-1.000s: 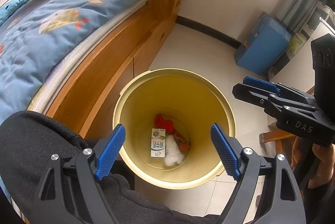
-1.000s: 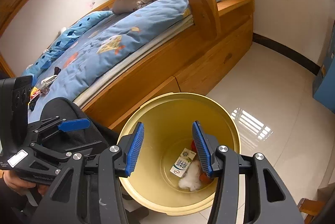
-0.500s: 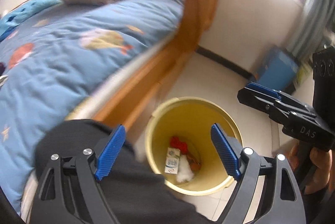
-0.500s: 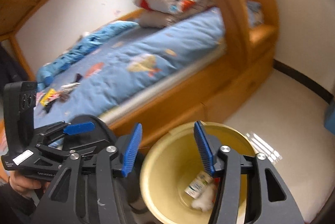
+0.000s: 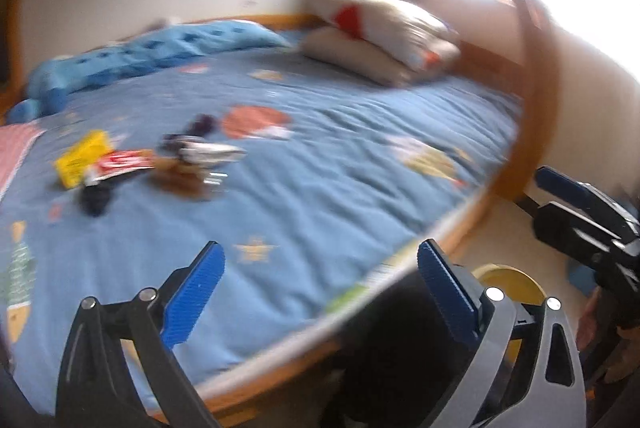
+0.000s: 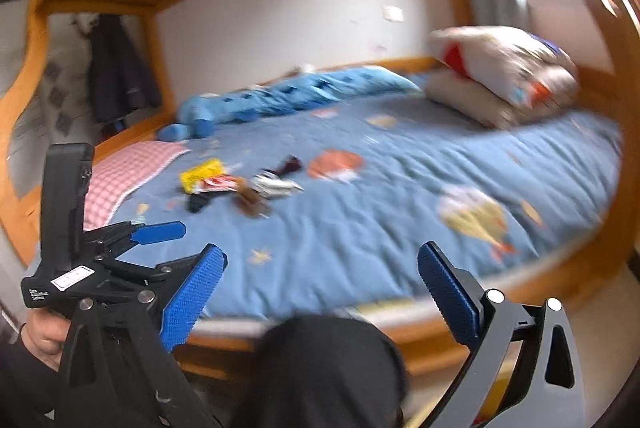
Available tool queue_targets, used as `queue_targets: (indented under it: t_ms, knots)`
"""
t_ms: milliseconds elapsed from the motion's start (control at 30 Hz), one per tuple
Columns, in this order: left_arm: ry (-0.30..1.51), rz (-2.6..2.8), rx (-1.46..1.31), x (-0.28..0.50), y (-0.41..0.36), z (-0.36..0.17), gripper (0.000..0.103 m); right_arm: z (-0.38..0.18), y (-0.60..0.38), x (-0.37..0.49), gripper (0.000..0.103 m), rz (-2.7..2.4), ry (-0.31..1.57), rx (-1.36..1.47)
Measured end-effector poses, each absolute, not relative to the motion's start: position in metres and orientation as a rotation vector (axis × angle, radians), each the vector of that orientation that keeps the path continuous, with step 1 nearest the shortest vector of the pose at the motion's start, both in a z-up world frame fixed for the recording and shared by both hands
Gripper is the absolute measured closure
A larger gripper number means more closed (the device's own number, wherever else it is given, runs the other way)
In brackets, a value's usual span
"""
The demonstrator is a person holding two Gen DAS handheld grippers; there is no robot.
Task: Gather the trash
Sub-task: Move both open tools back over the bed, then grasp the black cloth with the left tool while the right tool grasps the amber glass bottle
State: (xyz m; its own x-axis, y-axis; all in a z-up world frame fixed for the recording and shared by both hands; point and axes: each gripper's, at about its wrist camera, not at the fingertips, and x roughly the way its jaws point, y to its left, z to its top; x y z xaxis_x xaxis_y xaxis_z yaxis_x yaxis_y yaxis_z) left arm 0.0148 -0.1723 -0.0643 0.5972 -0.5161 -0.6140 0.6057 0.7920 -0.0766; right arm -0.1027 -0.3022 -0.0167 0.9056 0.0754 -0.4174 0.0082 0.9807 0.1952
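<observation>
Both views blurred. Left tool and right tool: spread, empty. Trash pile lies left of centre on bed. Yellow bin lower right, behind bed edge.

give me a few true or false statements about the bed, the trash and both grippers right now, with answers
1. The left gripper is shut on a wrapper. False: it is open and holds nothing.
2. A yellow wrapper lies on the blue bedspread. True.
3. The right gripper is open. True.
4. The trash sits on the pink checked pillow. False: it lies on the bedspread beside it.
5. The yellow bin stands on the bed. False: it is on the floor beside it.
</observation>
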Motion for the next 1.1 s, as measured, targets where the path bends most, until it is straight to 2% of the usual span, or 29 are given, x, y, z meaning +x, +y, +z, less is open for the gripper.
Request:
queue_targets:
  t_ms: [200, 467, 1100]
  knots:
    - [0.650, -0.486, 0.054, 0.050, -0.107, -0.056, 0.005, -0.008, -0.257, -0.061, 0.008, 0.114, 0.349, 0.105]
    - [0.644, -0.337, -0.011, 0.083, -0.047, -0.058, 0.005, -0.014, -0.219, 0.002, 0.008, 0.127, 0.402, 0.036]
    - [0.741, -0.178, -0.048, 0.194, -0.033, -0.103, 0.005, -0.056, -0.198, 0.116, 0.008, 0.191, 0.532, 0.069]
